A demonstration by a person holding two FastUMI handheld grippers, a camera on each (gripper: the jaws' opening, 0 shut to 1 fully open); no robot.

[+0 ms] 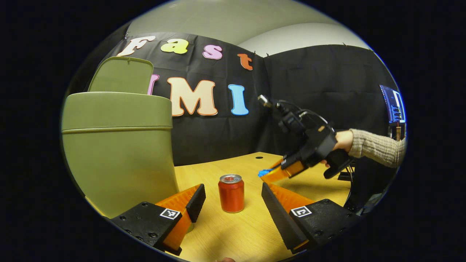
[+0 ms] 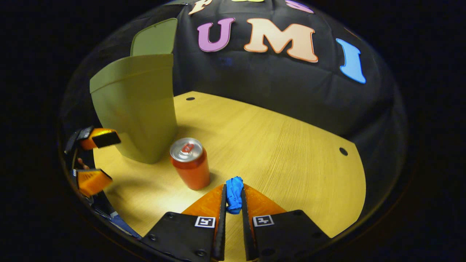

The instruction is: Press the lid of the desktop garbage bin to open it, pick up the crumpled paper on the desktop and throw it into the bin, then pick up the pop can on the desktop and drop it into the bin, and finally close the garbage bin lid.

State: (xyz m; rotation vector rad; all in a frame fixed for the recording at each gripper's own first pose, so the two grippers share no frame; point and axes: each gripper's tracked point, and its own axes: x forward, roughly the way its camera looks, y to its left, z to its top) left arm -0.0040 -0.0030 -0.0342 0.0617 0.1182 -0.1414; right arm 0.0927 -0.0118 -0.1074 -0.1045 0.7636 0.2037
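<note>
Crumpled paper (image 2: 234, 194), a small blue wad, sits pinched between the two fingers of the right hand-held gripper (image 2: 233, 203), whose jaws stand nearly closed with only the wad's thickness between them. In the left gripper view the same wad (image 1: 264, 171) pokes from the tip of that gripper (image 1: 271, 174), which a person's hand (image 1: 342, 142) in a knitted sleeve (image 1: 378, 147) carries above the worktop (image 2: 284, 142), off to the side of the bin. The paper looks light and soft; it likely gives under pressure and springs little, so a pinch across its middle, as here, should hold it, though a loose corner could slip free on release.

Just beside it stands the red pop can (image 2: 190, 165), upright on the worktop, top facing up. Thin-walled and smooth, it probably dents under a hard squeeze and may slide in a weak one; taking it across the round body near mid-height seems the safest hold. In the left gripper view the can (image 1: 231, 193) stands between and a little beyond the fingers of the left hand-held gripper (image 1: 233, 203), which gapes wide and holds nothing.

Behind the can rises the green garbage bin (image 2: 140, 105), resting on the worktop with its lid (image 2: 154, 38) tipped up and open. By this showing the paper has yet to go in, and the can and the closing of the lid wait after it.
</note>
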